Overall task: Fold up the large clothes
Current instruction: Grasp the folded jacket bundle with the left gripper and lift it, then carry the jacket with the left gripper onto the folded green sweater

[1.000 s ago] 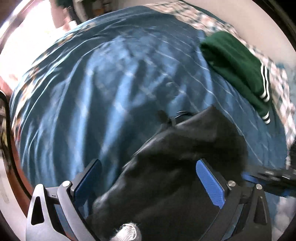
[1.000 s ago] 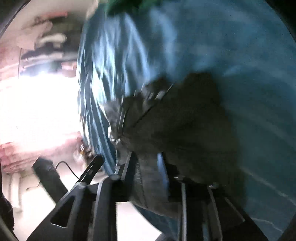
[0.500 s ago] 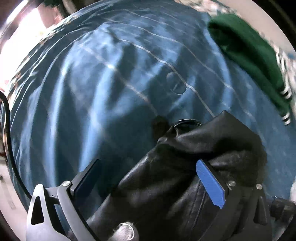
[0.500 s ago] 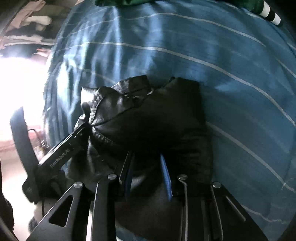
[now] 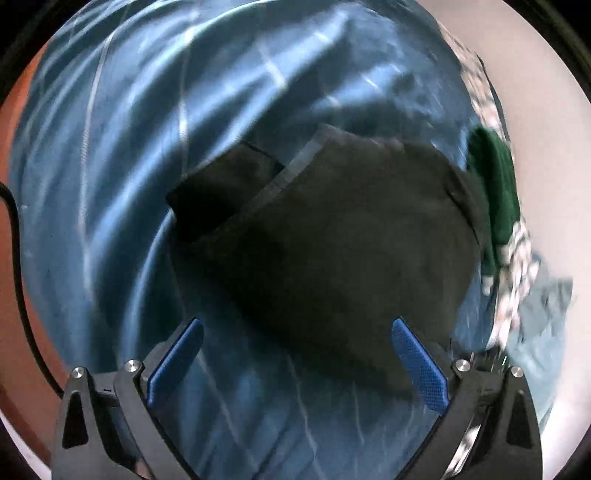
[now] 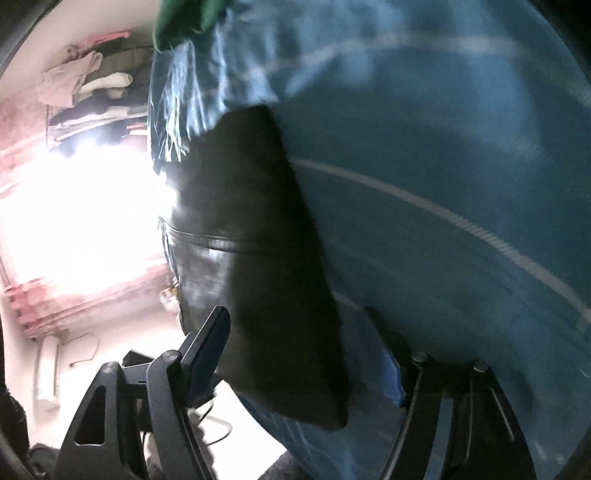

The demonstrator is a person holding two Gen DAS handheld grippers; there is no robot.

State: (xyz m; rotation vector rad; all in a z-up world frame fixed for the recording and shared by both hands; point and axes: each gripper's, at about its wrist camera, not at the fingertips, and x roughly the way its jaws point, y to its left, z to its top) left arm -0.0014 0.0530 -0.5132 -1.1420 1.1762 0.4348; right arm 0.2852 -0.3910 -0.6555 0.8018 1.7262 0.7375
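Blue-padded left gripper (image 5: 295,363) now gapes wide at frame bottom, empty, and the right gripper (image 6: 299,363) has let go too, spread wide; beyond them the black garment (image 5: 332,236) lies released mid-frame on the blue bedspread (image 5: 129,147), a compact bundle — this fold looks finished.

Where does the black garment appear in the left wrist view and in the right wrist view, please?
Left wrist: the black garment fills the centre, lying on the blue striped bedsheet ahead of the open left gripper.
Right wrist: it runs down the centre-left, between the open right gripper fingers.
Shared landmark: the green garment, right edge in the left view, top left in the right.
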